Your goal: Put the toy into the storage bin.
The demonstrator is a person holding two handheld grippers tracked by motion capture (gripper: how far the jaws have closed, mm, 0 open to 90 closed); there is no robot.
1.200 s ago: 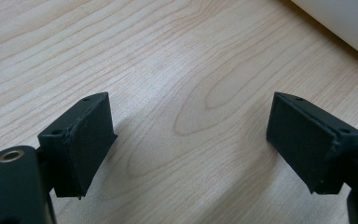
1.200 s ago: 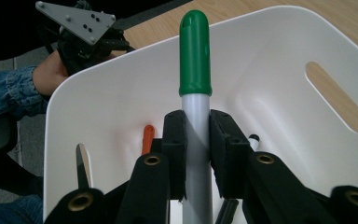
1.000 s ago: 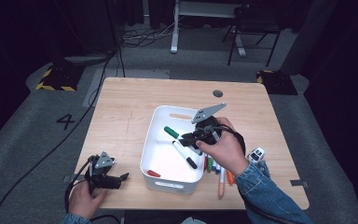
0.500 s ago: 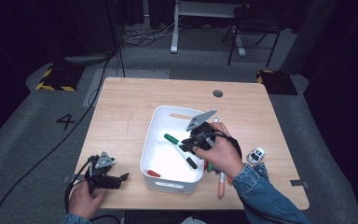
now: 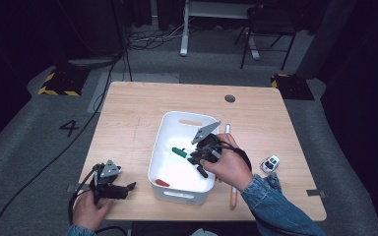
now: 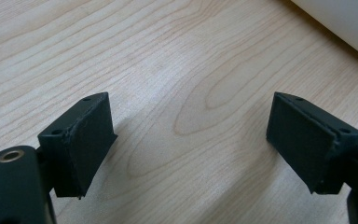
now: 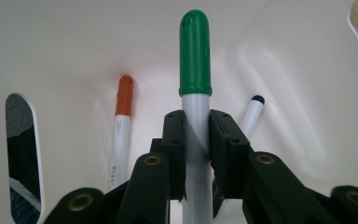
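Gripping the green-capped marker (image 7: 195, 70) by its white barrel, the right gripper (image 5: 203, 156) is clamped over the white bin (image 5: 163, 142). Marker axis runs straight out between the jaws, cap forward and pointing into the bin. The left gripper (image 5: 112, 186), jaws spread and empty, rests on the table (image 5: 128, 118), well apart.

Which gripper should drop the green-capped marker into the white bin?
Right. The right gripper already clamps the green-capped white marker over the white plastic bin. The left gripper sits open on the wooden table, beside the bin.
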